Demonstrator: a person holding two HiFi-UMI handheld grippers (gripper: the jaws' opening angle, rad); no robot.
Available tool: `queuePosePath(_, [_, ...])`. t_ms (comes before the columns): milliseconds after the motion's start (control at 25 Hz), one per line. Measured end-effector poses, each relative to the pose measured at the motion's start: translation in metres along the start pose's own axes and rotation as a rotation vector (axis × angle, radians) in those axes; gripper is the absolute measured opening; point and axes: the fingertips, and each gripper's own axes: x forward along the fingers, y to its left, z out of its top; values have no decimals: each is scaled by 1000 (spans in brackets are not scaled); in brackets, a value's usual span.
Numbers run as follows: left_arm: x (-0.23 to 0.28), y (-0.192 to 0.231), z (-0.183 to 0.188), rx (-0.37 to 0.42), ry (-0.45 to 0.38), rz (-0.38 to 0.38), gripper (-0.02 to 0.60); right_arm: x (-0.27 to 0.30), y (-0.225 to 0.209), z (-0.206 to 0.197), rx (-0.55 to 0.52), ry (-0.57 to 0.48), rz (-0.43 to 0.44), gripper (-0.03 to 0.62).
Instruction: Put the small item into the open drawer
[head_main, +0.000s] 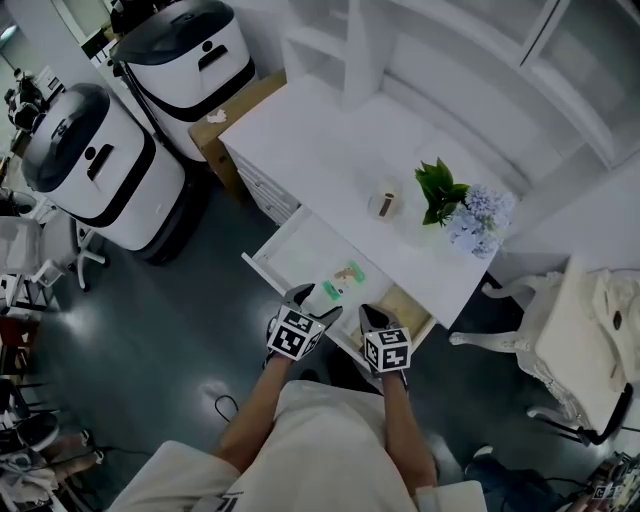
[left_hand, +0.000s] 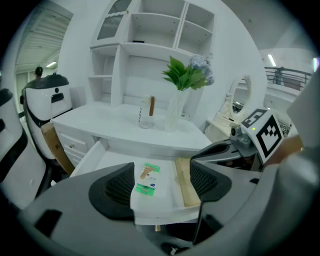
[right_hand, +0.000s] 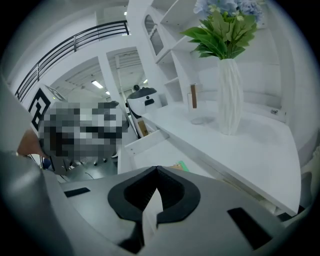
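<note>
The packet (head_main: 342, 280) is seen lying in the drawer (head_main: 300, 250) at mid-frame, its long axis running away from the nearer left gripper (head_main: 314, 303), which is held open just below it. The right gripper (head_main: 372, 318) is closed.

Small flat packet (left_hand: 148, 178), white with green bands and a tan shape, lying flat on the floor of the white drawer (left_hand: 112, 159), which is pulled fully out, packet just beyond and between the spread jaws of the left gripper (left_hand: 161, 175), nearer the left-hand jaw
</note>
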Motion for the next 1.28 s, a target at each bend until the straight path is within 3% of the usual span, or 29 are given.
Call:
queuePosePath(120, [-2,-10,-9,36,-5,-29,358,-3,10,-5,-8,8,4,25])
queuePosePath(440, [-9,-13,-11,45,-34,-41,351,-11,16,-8,4,-6,-1,25])
queuePosePath(880, [-15,-18,-15,19,-67,-32,271,-22,12,-12,5,-26,-8,25])
queuePosePath(960, [-15,-19,-16,16,-69,-31,244,-24,9,-13,14,-29,-13,25])
queuePosePath(1120, [-17,-24,-10,21,-84,-32,112,-26,9,-17,-37,-7,-20,25])
queuePosePath(1280, [-18,-23,-8,9,-97,-20,48,-25,13,-15,-47,-12,-9,25])
